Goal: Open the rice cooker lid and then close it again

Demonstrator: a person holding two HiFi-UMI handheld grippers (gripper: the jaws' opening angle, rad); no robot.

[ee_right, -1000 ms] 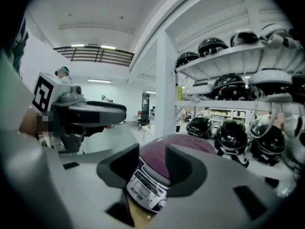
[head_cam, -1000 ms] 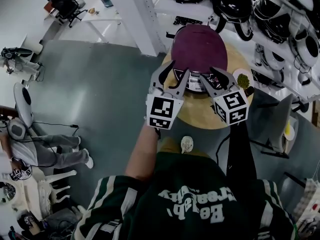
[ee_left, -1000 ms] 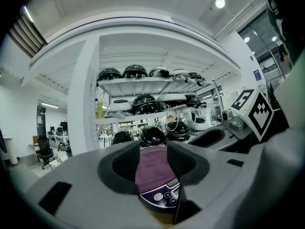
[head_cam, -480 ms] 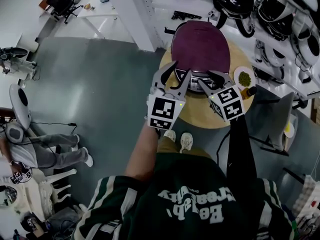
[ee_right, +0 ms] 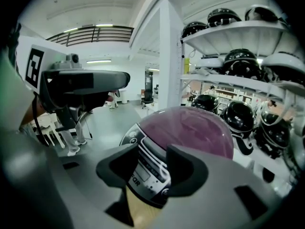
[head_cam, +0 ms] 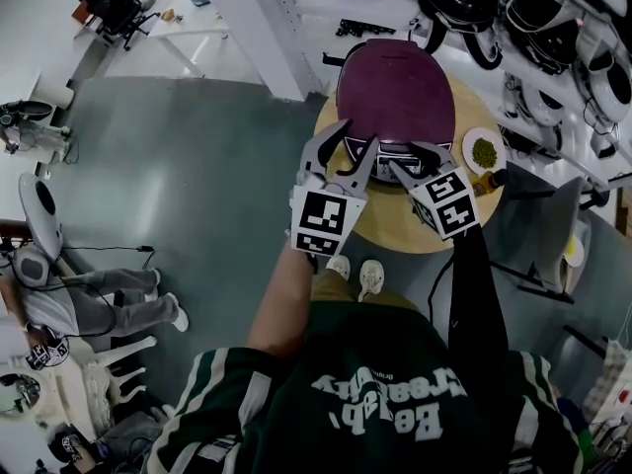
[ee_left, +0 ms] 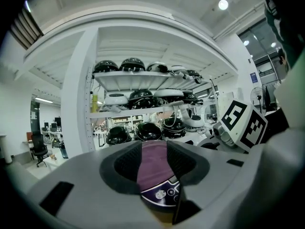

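Note:
A rice cooker (head_cam: 395, 87) with a maroon lid stands shut on a round wooden table (head_cam: 395, 233). Both grippers hover at its near side, by the front control panel (ee_right: 143, 168). My left gripper (head_cam: 358, 132) is open, and a strip of the lid (ee_left: 151, 151) and panel shows between its jaws (ee_left: 155, 162). To its right, my right gripper (head_cam: 407, 156) points down at the panel. Its jaws (ee_right: 152, 171) are opening, with nothing pressed between them. Neither gripper touches the cooker as far as I can tell.
A small white plate (head_cam: 483, 153) of green bits and a bottle (head_cam: 491, 179) sit at the table's right edge. White shelving (head_cam: 553, 38) with dark rounded appliances runs behind and to the right. A white post (head_cam: 272, 28) stands back left. A person (head_cam: 89, 309) sits at far left.
My right gripper has sunk a little and tipped down toward the cooker's front panel. The left gripper has hardly moved. The lid stays shut.

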